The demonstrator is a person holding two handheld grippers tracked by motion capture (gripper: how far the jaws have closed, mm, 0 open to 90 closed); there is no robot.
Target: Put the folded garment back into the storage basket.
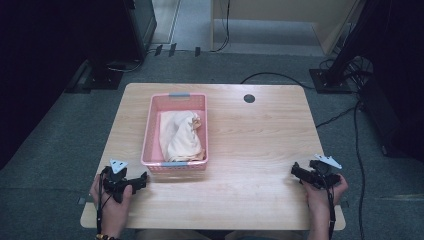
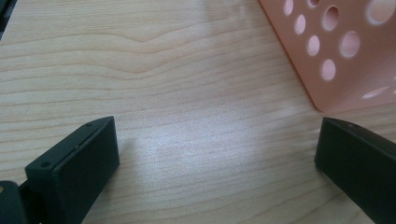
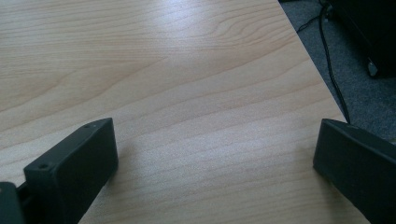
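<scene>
A pink perforated basket (image 1: 151, 116) stands on the wooden table (image 1: 255, 140), left of centre, with a crumpled cream cloth (image 1: 179, 136) lying inside it. My left gripper (image 1: 143, 178) rests near the front left edge, just below and left of the basket's near corner, open with nothing between its jaws. In the left gripper view the basket's corner (image 2: 336, 56) shows at the upper right, close to the right jaw. My right gripper (image 1: 295, 170) sits open near the front right edge over bare wood (image 3: 196, 93), holding nothing.
A dark round hole (image 1: 249, 98) marks the table's far side. Beyond the right edge lie grey carpet and black cables (image 3: 329, 60). Dark stands (image 1: 335, 75) and furniture stand past the far edge.
</scene>
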